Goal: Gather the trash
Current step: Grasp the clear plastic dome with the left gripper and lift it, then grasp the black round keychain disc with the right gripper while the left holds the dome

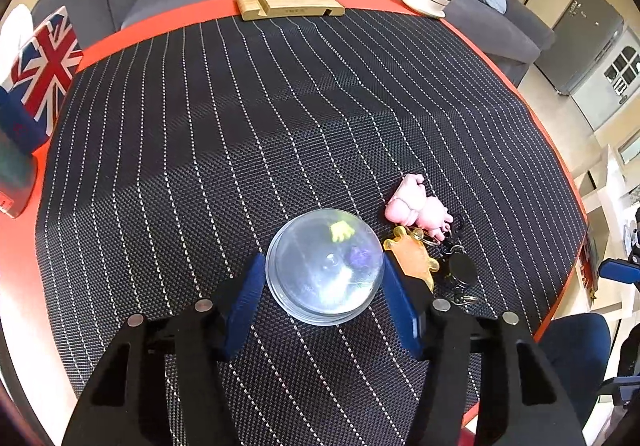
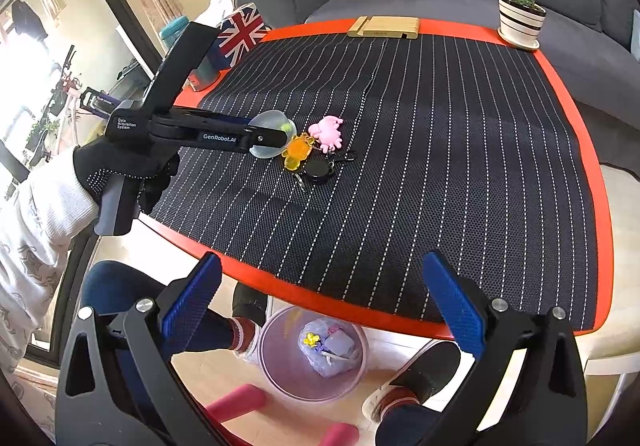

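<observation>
Two blue pads [image 1: 248, 298] of left gripper [image 1: 324, 298] hugging clear dome lid [image 1: 325, 266] on striped mat [image 1: 240, 126], contact uncertain, right gripper [image 2: 324, 298] spread empty; slippery plastic likely squirting out, knocking keychains [image 1: 424, 242]

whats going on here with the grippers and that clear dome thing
A person is clearing a table, a hand-held gripper in each hand. The left hand-held gripper has its blue pads at either side of a clear plastic dome lid lying on the striped mat beside some keychains. The right hand-held gripper hangs open and empty near a bin on the floor that already holds trash.
</observation>
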The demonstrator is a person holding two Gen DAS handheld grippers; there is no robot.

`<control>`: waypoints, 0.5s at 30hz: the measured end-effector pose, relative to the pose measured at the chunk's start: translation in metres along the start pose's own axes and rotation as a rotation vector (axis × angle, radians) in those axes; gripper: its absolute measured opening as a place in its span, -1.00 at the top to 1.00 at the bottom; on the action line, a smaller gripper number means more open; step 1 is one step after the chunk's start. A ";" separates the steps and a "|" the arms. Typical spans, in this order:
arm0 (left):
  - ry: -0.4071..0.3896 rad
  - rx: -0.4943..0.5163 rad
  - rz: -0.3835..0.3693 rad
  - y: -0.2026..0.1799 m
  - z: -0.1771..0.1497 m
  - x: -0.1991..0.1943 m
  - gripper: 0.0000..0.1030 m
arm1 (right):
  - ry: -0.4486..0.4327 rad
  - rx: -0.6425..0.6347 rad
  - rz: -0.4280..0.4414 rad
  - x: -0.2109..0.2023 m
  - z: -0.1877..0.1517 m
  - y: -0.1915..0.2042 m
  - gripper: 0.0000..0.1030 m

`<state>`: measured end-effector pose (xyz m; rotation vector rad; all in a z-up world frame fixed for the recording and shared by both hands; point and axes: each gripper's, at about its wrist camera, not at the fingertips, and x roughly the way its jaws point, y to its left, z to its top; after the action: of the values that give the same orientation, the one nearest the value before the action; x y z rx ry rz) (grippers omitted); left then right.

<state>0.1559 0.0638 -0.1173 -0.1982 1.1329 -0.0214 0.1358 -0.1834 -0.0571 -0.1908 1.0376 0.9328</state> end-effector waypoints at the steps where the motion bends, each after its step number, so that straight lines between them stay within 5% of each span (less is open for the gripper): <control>1: -0.004 -0.001 -0.001 0.000 0.000 -0.001 -0.11 | 0.000 -0.001 -0.001 0.000 0.001 0.000 -0.91; 15: -0.125 0.015 -0.006 -0.002 -0.008 -0.055 -0.11 | 0.034 -0.050 0.000 0.030 0.034 0.016 -0.91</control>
<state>0.1255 0.0672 -0.0714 -0.1870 1.0074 -0.0224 0.1512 -0.1384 -0.0586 -0.2490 1.0459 0.9585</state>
